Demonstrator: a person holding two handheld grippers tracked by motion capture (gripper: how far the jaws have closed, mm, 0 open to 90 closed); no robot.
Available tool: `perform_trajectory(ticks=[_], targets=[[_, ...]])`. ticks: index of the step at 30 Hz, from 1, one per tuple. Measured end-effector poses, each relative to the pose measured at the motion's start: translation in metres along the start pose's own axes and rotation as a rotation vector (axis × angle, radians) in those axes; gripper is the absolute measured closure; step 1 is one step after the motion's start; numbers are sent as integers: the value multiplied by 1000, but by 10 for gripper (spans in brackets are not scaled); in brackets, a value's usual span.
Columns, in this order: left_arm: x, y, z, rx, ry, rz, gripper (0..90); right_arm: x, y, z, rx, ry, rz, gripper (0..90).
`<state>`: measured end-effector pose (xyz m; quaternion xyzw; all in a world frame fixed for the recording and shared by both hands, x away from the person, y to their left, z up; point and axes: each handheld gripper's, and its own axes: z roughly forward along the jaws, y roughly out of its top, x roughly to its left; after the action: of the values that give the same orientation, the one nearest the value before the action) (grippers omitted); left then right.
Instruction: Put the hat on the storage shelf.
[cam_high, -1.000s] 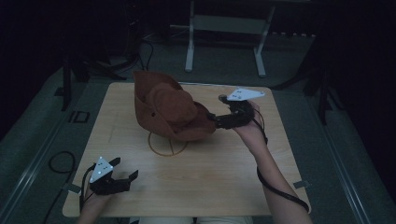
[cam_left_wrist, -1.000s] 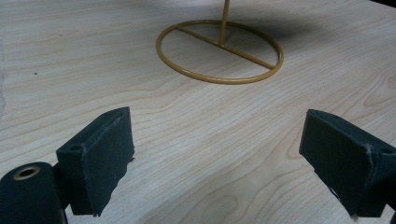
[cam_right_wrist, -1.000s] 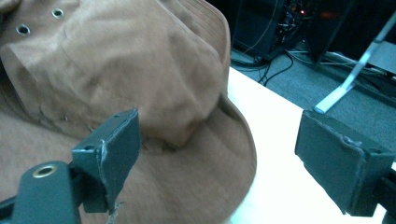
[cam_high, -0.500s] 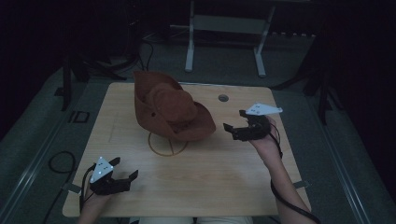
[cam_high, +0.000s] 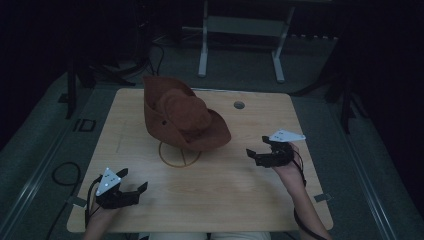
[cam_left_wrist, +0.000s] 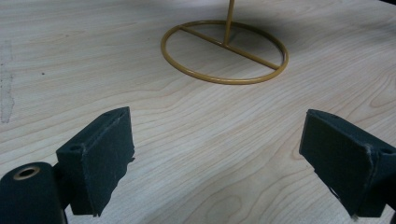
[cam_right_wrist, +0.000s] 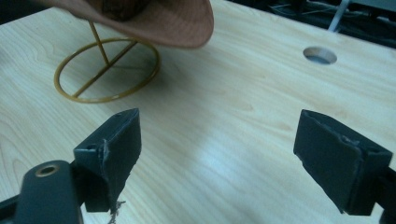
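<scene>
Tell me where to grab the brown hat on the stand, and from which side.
Probably the brown hat's drooping front brim, with the right hand-held gripper coming from its right: that thin edge overhangs the gold wire stand unobstructed.

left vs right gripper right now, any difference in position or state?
The left gripper sits at the near left corner of the table, far from the hat; the right gripper is farther up on the right side, nearer the hat's brim. The left gripper's view shows the yellow wire stand ahead, while the right gripper's takes in stand and brim. Both are open, holding nothing.
</scene>
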<state>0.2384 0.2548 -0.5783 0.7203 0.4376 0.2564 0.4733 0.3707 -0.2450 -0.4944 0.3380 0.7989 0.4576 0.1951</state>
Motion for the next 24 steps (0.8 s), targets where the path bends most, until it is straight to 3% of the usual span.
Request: perform_trajectory(ticks=[9, 14, 24], targets=[[0, 0, 0, 3, 3, 0, 107, -4, -33, 0, 47, -17, 34, 146], [0, 0, 0, 1, 7, -4, 107, -5, -49, -1, 83, -31, 30, 137], [0, 0, -1, 5, 6, -8, 107, -9, -75, -17, 99, -77, 25, 131]])
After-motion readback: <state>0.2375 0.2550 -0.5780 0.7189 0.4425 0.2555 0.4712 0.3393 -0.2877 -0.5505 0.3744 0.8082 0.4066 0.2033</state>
